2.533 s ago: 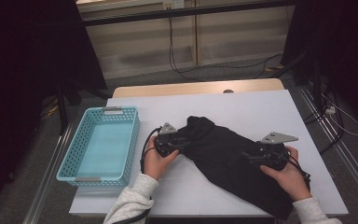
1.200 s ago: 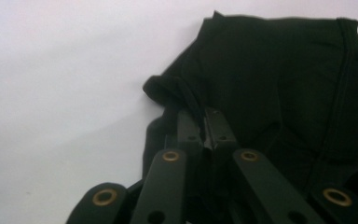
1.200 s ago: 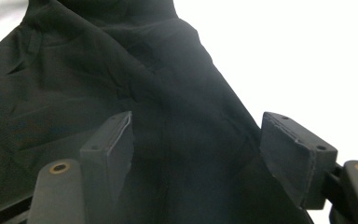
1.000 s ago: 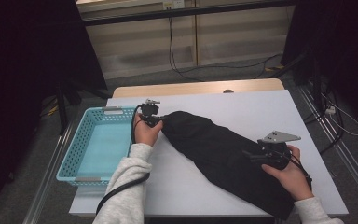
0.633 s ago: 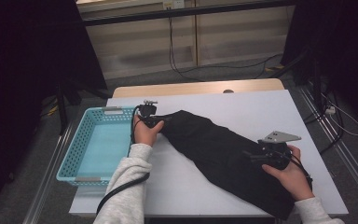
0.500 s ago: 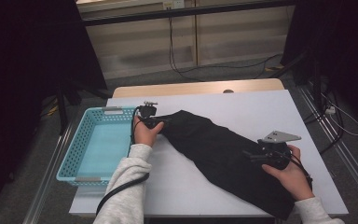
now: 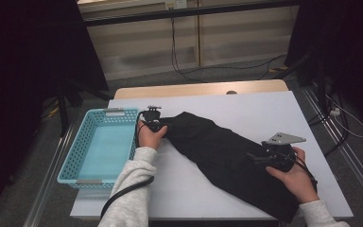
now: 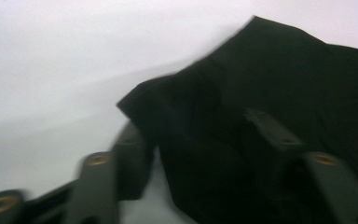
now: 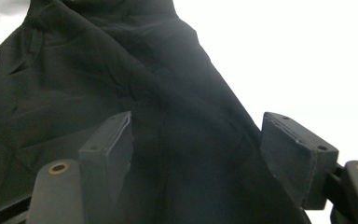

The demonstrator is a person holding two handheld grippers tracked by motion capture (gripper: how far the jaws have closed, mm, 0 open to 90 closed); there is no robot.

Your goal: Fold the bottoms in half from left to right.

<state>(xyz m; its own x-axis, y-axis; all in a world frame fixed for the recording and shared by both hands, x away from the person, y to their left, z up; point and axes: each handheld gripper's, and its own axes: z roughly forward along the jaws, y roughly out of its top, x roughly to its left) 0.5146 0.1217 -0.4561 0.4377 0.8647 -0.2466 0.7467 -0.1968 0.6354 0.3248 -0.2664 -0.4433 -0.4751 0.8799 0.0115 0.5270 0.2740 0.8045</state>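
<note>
1. Though blurred in the left gripper view, plainly parted: left tongs [image 7: 157, 122] at a middling gap, just now narrowing, with the far corner of the black cloth [image 7: 217, 151] lying between the jaws and pinched by neither pad.
2. Just left of those tongs, apart from the cloth: blue basket [image 7: 75, 152], standing at the left edge of the counter [image 7: 264, 109].
3. From the left tongs down to the right tongs [image 7: 255, 157]: cloth stretched slantwise across the counter in one long, flattened band, reaching on past the right hand toward the near edge.
4. At the right tongs: jaws set fairly wide, straddling a low ridge of cloth, pads clear of it on both sides, gripping nothing.
5. Step in hand, at a guess: laying the cloth out long and smooth ahead of a fold, with the left corner about to be taken.
6. Next, most likely: close the left tongs fully on that corner, close the right tongs on the fabric beneath, then lift both ends together and carry one over the other. Calls for a firm bite on thin fabric and a level lift, to avoid dragging the band askew or over the basket rim.
</note>
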